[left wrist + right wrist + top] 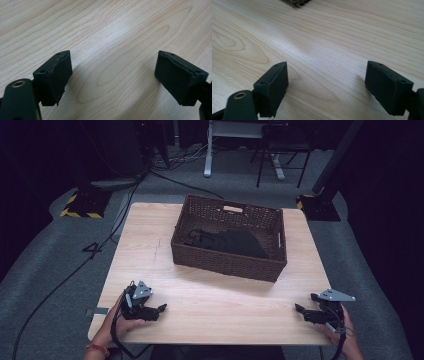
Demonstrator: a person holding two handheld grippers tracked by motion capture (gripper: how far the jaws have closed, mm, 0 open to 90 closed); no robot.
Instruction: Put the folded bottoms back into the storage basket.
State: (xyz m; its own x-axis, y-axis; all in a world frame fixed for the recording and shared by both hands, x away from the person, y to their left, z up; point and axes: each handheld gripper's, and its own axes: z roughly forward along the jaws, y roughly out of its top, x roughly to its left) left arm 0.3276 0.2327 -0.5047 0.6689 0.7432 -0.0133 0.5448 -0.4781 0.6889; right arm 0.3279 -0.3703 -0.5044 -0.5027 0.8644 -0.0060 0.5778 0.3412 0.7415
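I have the left hand-held gripper (161, 309) resting at the near left corner of the surface (210, 290), with a hand (125, 322) wrapped around its body. Its 2 jaws stand wide apart and released, with bare light wood grain between them in the left gripper view; nothing is gripped there. The right hand-held gripper (299, 308) sits at the near right corner, held by the other hand (345, 335), and its jaws are spread just as wide, also released, over plain wood. Both point inward, toward the middle of the surface.

The woven brown basket (225, 262) stands at the far middle of the surface, well apart from both grippers. Inside it lies a dark cloth (235, 242), bunched toward the basket's right half and reaching its front wall; I cannot tell what kind of garment or fabric it is. A corner of the basket (295, 3) shows at the top edge of the right gripper view, blurred.

A cable trails from the left hand-held gripper down past the near edge.
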